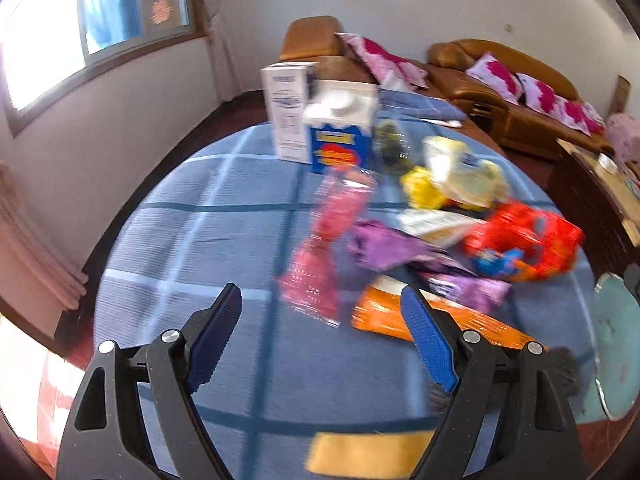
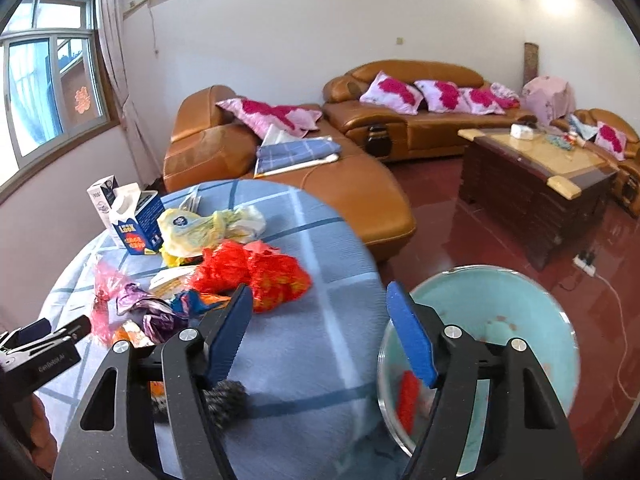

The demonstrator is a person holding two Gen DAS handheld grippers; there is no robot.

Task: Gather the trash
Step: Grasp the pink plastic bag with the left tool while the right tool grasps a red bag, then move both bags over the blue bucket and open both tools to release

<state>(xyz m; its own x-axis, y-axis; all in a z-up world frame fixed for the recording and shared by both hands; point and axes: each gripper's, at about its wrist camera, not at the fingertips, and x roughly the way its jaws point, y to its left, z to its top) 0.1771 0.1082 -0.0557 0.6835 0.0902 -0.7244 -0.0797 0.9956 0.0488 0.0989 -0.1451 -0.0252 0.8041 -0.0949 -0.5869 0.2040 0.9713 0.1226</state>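
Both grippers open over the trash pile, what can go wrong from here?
1. The left gripper hovers between the pink wrapper and the orange wrapper; closing may catch both or neither.
2. The teal bin sits past the table edge; light wrappers could miss it.
3. The upright cartons may topple if bumped.

Trash heap on round desk (image 2: 320, 240) with blue checked cloth: red crumpled bag (image 2: 256, 272), biggest, right side of heap; pale yellow plastic bag (image 2: 200, 228) behind it; purple foil wrapper (image 2: 148, 312) and pink clear wrapper (image 1: 320, 248) at left, orange flat packet (image 1: 384, 312) nearest front. Blue-white carton (image 2: 136, 224) upright at back, top torn open, white box (image 1: 286, 112) upright just beside it. Teal bin (image 2: 500, 320) off desk's right edge, red scrap (image 2: 408, 400) inside.
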